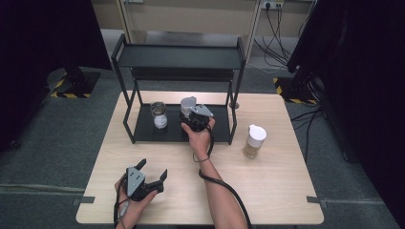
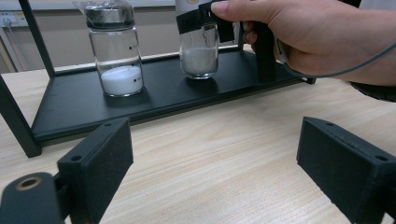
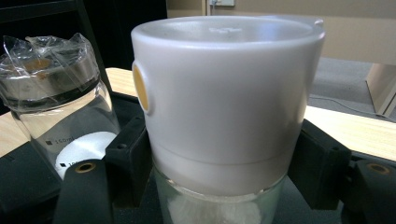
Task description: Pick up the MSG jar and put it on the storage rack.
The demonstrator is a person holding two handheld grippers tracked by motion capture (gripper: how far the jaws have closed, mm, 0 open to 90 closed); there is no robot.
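Note:
A glass jar with a white cap stands on the lower shelf of a black rack, holding white powder. My right gripper is shut on it, its black pads pressing the jar from both sides just below the cap. To its left on the same shelf stands a second glass jar with plastic wrap over its lid and white powder at the bottom. My left gripper rests low over the table's front left, jaws wide open with nothing between them.
A third jar with a white cap, filled with tan powder, stands on the wooden table right of the rack. The rack's upper shelf overhangs the lower one. A cable trails from the right hand along the forearm.

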